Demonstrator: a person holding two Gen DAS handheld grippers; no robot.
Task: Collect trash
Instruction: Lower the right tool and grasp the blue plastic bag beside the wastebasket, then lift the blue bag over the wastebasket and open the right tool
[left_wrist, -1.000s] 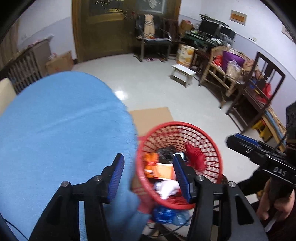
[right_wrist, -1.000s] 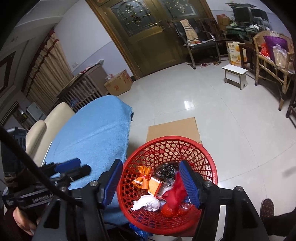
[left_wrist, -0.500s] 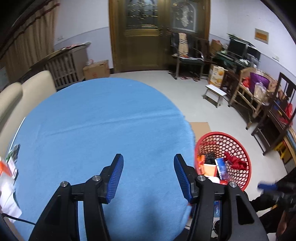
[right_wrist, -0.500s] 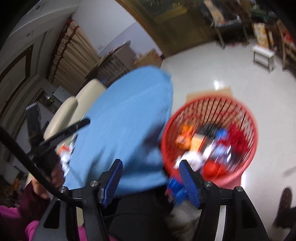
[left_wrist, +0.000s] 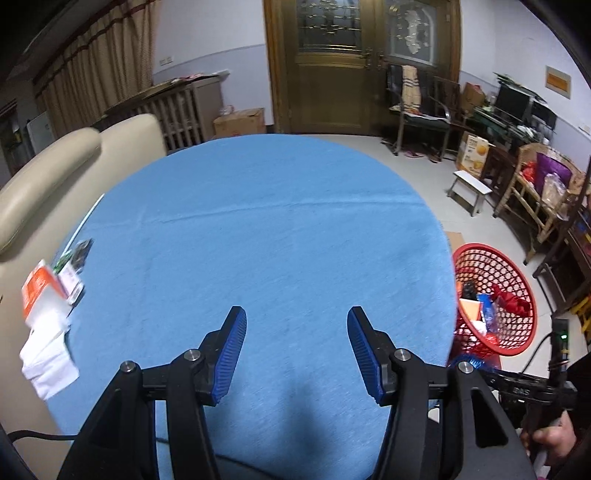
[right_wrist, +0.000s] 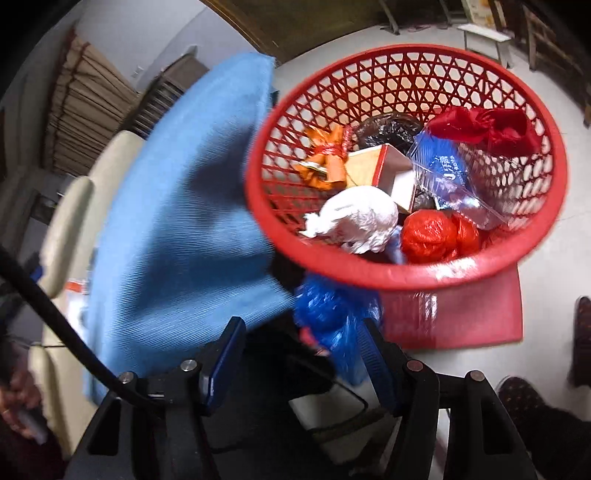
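My left gripper (left_wrist: 295, 350) is open and empty above the round blue table (left_wrist: 258, 240). At the table's left edge lie an orange-and-white packet (left_wrist: 38, 291), a small wrapper (left_wrist: 75, 264) and white paper (left_wrist: 48, 362). The red mesh basket (left_wrist: 517, 343) stands on the floor at the table's right edge, with trash inside. My right gripper (right_wrist: 299, 358) is open and empty, low beside the red basket (right_wrist: 280, 229), which holds a white wad (right_wrist: 354, 218), red bags (right_wrist: 432, 232), a box (right_wrist: 384, 170) and a blue wrapper (right_wrist: 447, 173). A blue bag (right_wrist: 332, 314) lies outside, under the rim.
A beige sofa (left_wrist: 48, 173) runs along the table's left side. A small white stool (left_wrist: 471, 184), wooden chairs (left_wrist: 532, 192) and boxes stand on the floor to the right. A red mat (right_wrist: 461, 314) lies under the basket. A person's shoes (right_wrist: 524, 402) are at the lower right.
The left gripper has swung left from over the basket to face the table. The right gripper has dropped lower and closer to the basket. Both stay open.
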